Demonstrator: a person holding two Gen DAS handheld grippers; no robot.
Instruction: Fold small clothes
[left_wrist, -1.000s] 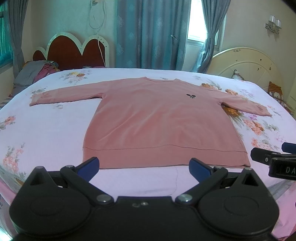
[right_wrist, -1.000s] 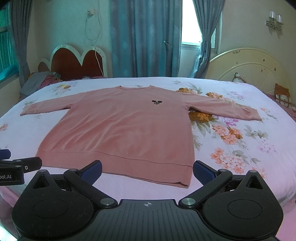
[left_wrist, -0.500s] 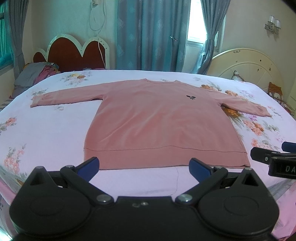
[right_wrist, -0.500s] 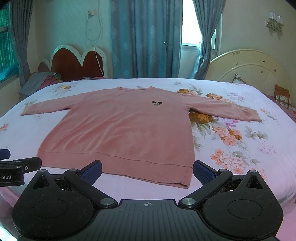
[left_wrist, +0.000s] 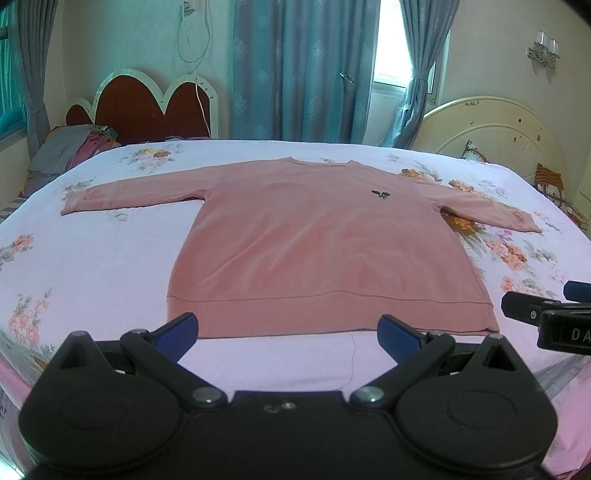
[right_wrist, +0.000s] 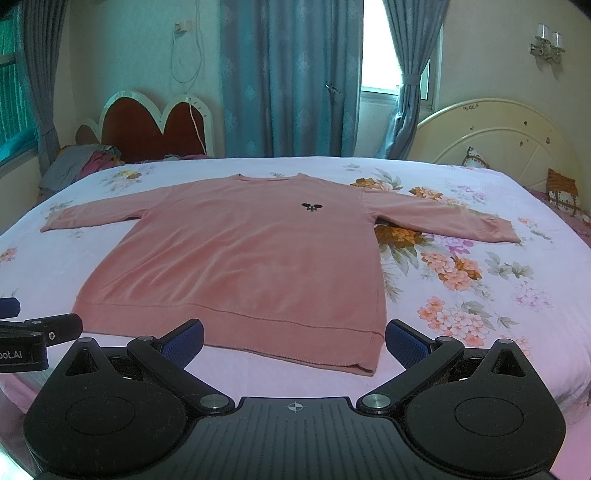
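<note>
- The left claw (left_wrist: 287, 328) sits low at the near edge of the bed, its two blue-tipped fingers (left_wrist: 176, 328) spread wide with nothing between them
- Just ahead of those fingers lies the ribbed hem of a pink sweater (left_wrist: 325, 251); the tips are close to the hem but do not grip it
- The right claw (right_wrist: 294, 336) is held beside the left one — its blue fingers (right_wrist: 406, 341) are also spread wide and empty, with the sweater's near right hem corner lying between and just beyond them
- Each claw shows at the edge of the other's view: the right one at the far right of the left view, the left one at the far left of the right view
- The sweater lies flat and face up on the bed (right_wrist: 480, 295), neckline away from the claws, both sleeves stretched out to the sides, unfolded
- A small black emblem (right_wrist: 311, 206) sits on its chest
- The bed sheet is pale pink with flower prints
- Beyond the bed stand a red scalloped headboard (left_wrist: 147, 107), a cream arched headboard (left_wrist: 498, 136) and teal curtains (left_wrist: 303, 66) — a bright window shows between the curtains
</note>
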